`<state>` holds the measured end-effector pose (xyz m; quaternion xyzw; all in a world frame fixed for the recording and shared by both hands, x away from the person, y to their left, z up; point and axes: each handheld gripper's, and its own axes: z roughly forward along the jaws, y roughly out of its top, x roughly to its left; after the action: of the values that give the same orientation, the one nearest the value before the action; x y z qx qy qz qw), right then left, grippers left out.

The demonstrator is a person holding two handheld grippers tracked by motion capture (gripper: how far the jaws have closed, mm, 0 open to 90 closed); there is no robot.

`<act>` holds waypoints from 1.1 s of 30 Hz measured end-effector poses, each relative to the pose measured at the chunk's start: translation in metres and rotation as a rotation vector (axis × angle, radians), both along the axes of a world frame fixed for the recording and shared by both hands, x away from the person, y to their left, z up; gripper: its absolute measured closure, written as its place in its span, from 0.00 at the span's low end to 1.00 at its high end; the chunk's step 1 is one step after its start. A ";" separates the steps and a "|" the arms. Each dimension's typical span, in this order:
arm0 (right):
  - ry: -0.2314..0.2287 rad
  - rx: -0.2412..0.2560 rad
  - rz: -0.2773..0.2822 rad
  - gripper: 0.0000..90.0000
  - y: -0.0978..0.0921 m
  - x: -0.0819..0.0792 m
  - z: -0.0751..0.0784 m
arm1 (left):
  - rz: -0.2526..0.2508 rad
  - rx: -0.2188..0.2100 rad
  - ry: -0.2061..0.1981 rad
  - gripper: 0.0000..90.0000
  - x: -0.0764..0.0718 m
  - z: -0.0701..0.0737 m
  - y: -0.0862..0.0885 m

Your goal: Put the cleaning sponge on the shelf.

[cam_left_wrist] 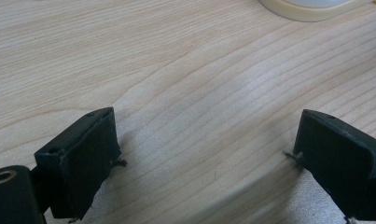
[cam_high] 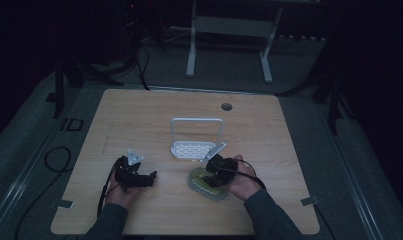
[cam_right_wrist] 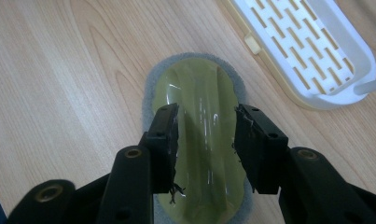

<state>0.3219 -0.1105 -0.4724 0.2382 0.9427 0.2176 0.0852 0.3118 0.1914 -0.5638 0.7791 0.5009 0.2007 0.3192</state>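
Observation:
A green glossy oval scrubber [cam_right_wrist: 199,88] with a grey pad underneath lies flat on the wooden table [cam_high: 139,125], front right of centre. My right gripper [cam_right_wrist: 206,135] comes down over it, its jaws pressed against both sides of the raised green ridge. In the high view the right gripper [cam_high: 214,175] covers most of the scrubber [cam_high: 198,184]. My left gripper [cam_high: 150,178] rests low at the front left, pointing right. In its own view the left gripper [cam_left_wrist: 209,163] is wide open over bare wood.
A white slotted rack [cam_high: 194,149] with a tall wire handle [cam_high: 197,120] stands just behind the scrubber; its tray [cam_right_wrist: 316,56] lies close to the right gripper. A cream rim [cam_left_wrist: 307,11] shows ahead of the left gripper. A round cable hole [cam_high: 226,106] sits at the back.

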 end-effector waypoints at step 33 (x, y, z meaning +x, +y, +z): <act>0.111 -0.120 0.049 0.75 0.010 0.015 -0.005 | 0.002 -0.001 -0.002 0.07 0.000 0.000 0.000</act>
<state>0.3368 -0.1007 -0.4777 0.2212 0.9629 0.1491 0.0413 0.3118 0.1913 -0.5639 0.7783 0.5013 0.2014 0.3199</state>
